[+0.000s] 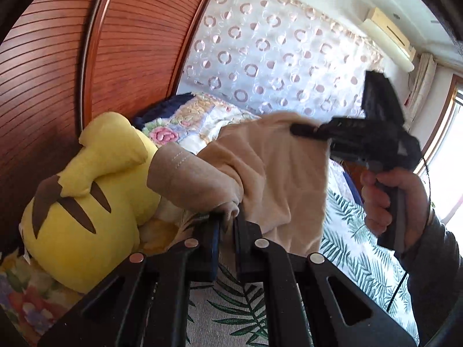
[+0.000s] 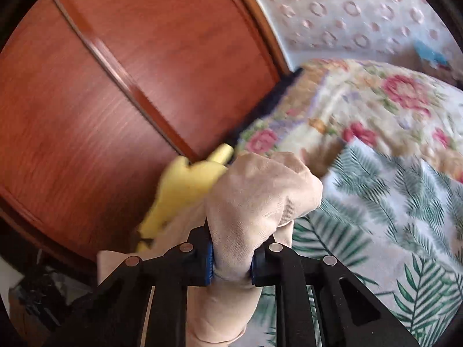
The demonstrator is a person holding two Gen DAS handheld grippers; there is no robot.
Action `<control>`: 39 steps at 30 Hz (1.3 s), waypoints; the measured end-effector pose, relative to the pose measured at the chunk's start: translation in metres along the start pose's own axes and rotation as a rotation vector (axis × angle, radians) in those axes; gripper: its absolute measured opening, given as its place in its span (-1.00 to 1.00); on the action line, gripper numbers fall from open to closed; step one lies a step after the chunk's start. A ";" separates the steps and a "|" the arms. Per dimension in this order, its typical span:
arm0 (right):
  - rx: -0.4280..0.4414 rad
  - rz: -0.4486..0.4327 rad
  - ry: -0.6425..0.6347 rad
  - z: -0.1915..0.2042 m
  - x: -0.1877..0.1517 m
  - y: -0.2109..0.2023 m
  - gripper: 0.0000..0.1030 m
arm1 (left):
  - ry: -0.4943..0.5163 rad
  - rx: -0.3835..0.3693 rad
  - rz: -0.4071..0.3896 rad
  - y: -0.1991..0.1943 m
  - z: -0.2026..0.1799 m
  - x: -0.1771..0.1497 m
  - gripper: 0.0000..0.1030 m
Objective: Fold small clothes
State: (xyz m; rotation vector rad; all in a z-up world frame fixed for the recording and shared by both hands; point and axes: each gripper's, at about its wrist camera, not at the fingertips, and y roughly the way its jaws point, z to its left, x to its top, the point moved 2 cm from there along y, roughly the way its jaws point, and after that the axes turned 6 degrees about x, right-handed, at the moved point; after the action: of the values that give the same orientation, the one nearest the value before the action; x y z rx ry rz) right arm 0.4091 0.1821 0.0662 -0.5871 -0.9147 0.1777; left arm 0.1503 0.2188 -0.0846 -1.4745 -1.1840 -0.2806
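A beige garment (image 1: 272, 173) hangs above the bed, stretched between both grippers. My left gripper (image 1: 228, 217) is shut on a bunched edge of it, beside a ribbed beige cuff (image 1: 185, 176). In the left wrist view my right gripper (image 1: 301, 130), held by a hand (image 1: 387, 199), bites the garment's upper far edge. The right wrist view is blurred; there my right gripper (image 2: 233, 248) is shut on a thick bunch of the beige garment (image 2: 257, 190), which fills the gap between the blue-padded jaws and hangs below them.
A yellow plush toy (image 1: 86, 202) with brown stripes lies at the left against a reddish wooden panel (image 1: 52, 66). A floral quilt (image 2: 376, 101) and a palm-leaf sheet (image 2: 390, 217) cover the bed. A patterned curtain (image 1: 275, 49) and an air conditioner (image 1: 387, 37) are behind.
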 end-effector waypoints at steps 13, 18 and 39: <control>-0.316 0.080 -0.066 -0.069 -0.028 0.016 0.08 | 0.104 0.064 0.113 0.032 -0.012 -0.017 -0.30; -0.404 0.005 -0.093 -0.054 -0.055 -0.024 0.14 | 0.128 0.079 0.062 0.013 -0.006 -0.012 0.30; -0.579 -0.375 -0.114 0.083 -0.257 -0.226 0.40 | 0.424 -0.061 -0.189 -0.116 -0.150 -0.025 0.60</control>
State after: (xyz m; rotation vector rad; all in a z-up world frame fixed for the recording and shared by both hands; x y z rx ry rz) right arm 0.1650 -0.0712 0.0506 -0.9299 -1.1770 -0.4096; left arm 0.1139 0.0586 0.0134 -1.2730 -0.9732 -0.7270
